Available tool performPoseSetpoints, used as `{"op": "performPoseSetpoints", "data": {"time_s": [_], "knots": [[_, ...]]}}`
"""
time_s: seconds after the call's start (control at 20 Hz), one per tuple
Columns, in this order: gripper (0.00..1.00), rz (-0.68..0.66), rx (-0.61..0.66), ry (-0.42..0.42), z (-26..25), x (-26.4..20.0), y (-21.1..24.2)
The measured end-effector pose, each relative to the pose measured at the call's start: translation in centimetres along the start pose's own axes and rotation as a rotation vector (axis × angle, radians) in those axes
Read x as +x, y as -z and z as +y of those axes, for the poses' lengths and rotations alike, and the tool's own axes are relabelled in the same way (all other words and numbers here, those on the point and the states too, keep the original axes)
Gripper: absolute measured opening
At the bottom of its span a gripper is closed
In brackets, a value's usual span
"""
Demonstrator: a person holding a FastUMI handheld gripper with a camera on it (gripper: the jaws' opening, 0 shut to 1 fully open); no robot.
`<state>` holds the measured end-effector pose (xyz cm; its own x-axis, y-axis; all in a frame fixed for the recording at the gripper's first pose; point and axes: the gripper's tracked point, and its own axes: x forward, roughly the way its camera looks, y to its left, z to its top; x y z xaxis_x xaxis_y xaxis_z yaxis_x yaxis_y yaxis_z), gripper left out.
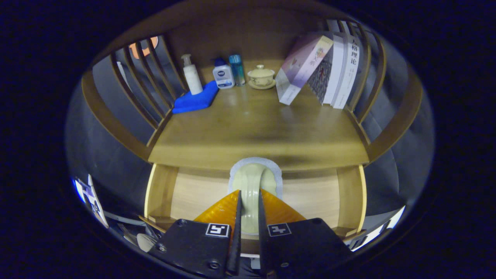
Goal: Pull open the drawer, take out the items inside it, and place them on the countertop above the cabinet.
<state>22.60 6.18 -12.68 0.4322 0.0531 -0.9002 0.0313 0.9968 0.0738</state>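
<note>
Drawer handle (pixel 251 186), a pale cream arched loop on a light backing plate, stands upright in the middle of the light wooden drawer front (pixel 193 195), directly under the front edge of the countertop (pixel 255 131). The gripper (pixel 250 209) has its two fingers pressed against the handle's left and right sides, pinching the loop between them. Above, on the countertop, from left to right: a folded blue cloth (pixel 195 100) with a white pump bottle (pixel 192 75) standing on its rear corner, a white bottle with a blue cap (pixel 223 74), a slim blue bottle (pixel 237 69), a lidded ceramic cup on a saucer (pixel 261 76), and several leaning books (pixel 321 66) against the slatted side rail (pixel 370 73).
</note>
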Motion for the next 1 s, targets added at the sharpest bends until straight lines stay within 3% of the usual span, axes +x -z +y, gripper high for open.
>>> {"op": "performPoseSetpoints", "data": {"time_s": [0.5, 1.0], "knots": [[0.23, 0.013, 0.016, 0.013, 1.3, 3.8, -8.3], [0.23, 0.039, 0.084, 0.033, -1.0, 7.7, -10.1]]}}
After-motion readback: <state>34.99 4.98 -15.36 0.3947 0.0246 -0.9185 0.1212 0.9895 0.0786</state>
